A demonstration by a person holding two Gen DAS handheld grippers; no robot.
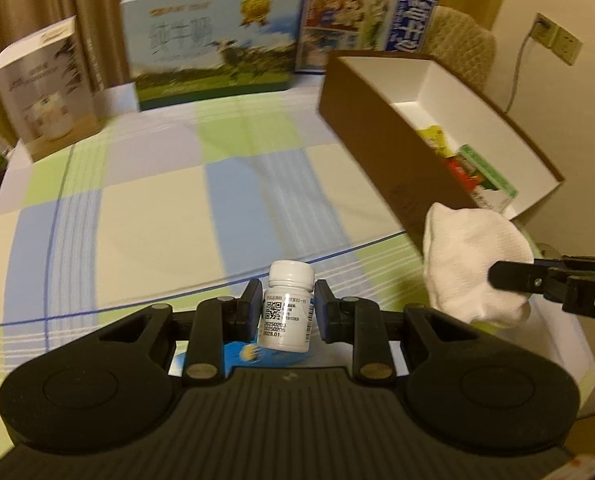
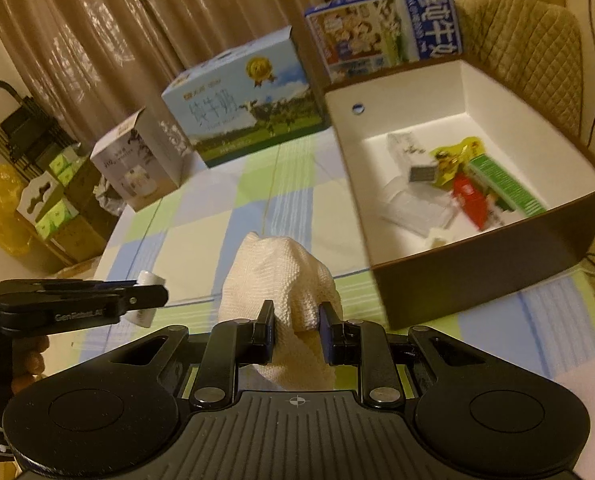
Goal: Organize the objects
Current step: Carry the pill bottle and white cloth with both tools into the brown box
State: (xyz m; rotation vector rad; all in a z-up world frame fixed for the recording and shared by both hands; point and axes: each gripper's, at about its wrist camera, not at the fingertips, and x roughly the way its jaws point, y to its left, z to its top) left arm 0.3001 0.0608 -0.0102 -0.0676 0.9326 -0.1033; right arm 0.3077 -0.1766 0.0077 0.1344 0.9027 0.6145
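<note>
My left gripper is shut on a small white pill bottle with a white cap and a printed label, held above the checked tablecloth. My right gripper is shut on a bunched white cloth, held above the table. The cloth also shows in the left wrist view at the right, with the right gripper's finger across it. The bottle shows in the right wrist view at the left, partly hidden by the left gripper's finger. A brown open box with a white inside holds several small packets.
The open box stands at the table's right side. Two milk cartons and a white product box stand along the far edge. A padded chair is behind the box. Shelves with goods stand at the left.
</note>
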